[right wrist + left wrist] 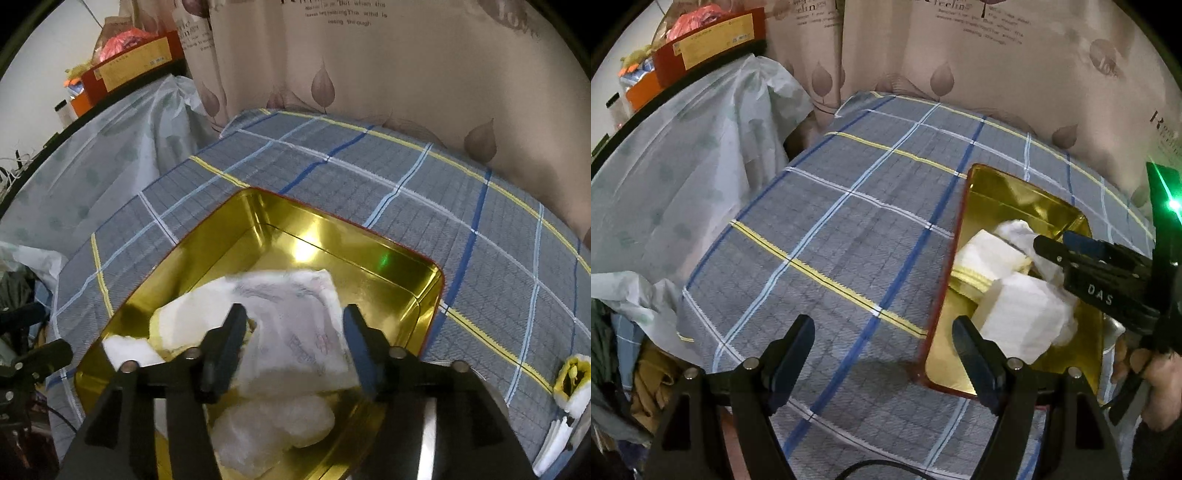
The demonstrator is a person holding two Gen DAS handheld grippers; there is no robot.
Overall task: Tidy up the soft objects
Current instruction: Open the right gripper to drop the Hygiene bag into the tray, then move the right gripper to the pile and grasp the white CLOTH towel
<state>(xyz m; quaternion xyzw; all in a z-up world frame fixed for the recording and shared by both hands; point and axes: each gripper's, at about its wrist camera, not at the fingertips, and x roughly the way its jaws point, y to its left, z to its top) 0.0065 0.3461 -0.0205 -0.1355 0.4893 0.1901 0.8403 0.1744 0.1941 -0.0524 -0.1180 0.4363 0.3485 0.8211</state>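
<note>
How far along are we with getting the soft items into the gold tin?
Done: several white soft packs already lie in the gold metal tin. In hand: nothing; the right gripper stands open above a printed white pack, and the left gripper is open and empty. Left: a yellow-and-white item on the plaid cloth.

Left wrist view: the right tongs (1049, 247) cover part of the white pieces (1023, 314) in the tin (960, 206); the tongs' rear is cut off by the right edge. The hand (1145, 365) is only partly visible. The tin's near corner is hidden behind a left finger (979, 354).

Right wrist view: the printed bag (295, 325) is blurred; its lettering cannot be read. It covers other white pieces. The yellow-and-white item (572, 380) at the right edge is cut off and cannot be identified. Curtain (369, 74) text is too small to read.
</note>
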